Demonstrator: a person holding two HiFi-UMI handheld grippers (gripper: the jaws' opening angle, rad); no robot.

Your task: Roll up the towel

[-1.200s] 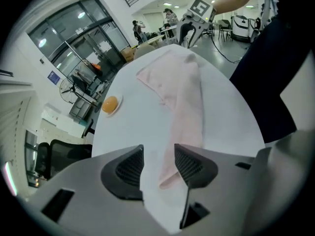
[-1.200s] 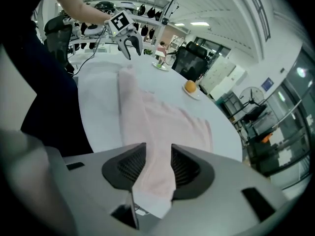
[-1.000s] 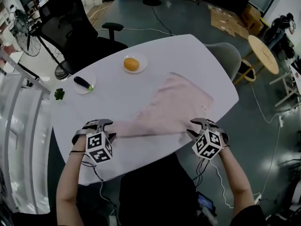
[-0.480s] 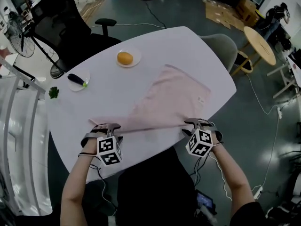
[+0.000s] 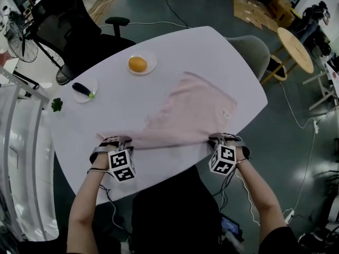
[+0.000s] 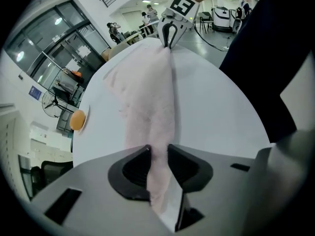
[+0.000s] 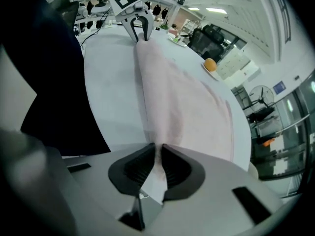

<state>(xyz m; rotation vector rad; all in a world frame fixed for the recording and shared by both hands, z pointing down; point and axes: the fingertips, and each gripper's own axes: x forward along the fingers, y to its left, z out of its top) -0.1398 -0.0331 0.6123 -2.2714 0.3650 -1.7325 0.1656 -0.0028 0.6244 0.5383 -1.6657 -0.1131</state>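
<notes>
A pale pink towel [image 5: 185, 115] lies spread on the white oval table [image 5: 212, 52], its near edge stretched between my two grippers. My left gripper [image 5: 114, 142] grips the near left corner; its jaws have just been closing and now pinch the towel [image 6: 147, 112] between the pads. My right gripper [image 5: 222, 139] grips the near right corner, its jaws also just closed onto the towel [image 7: 172, 97]. Each gripper view shows the other gripper at the far end of the stretched edge.
An orange on a plate [image 5: 138, 64] and a dark eggplant on a small plate [image 5: 83, 90] sit at the table's far left. A green sprig [image 5: 55, 105] lies by the left edge. A black office chair [image 5: 63, 30] and a grey chair [image 5: 254, 52] stand beyond the table.
Both grippers have come down toward the table at the towel's near corners and closed on them. The towel's near edge now runs taut between them.
</notes>
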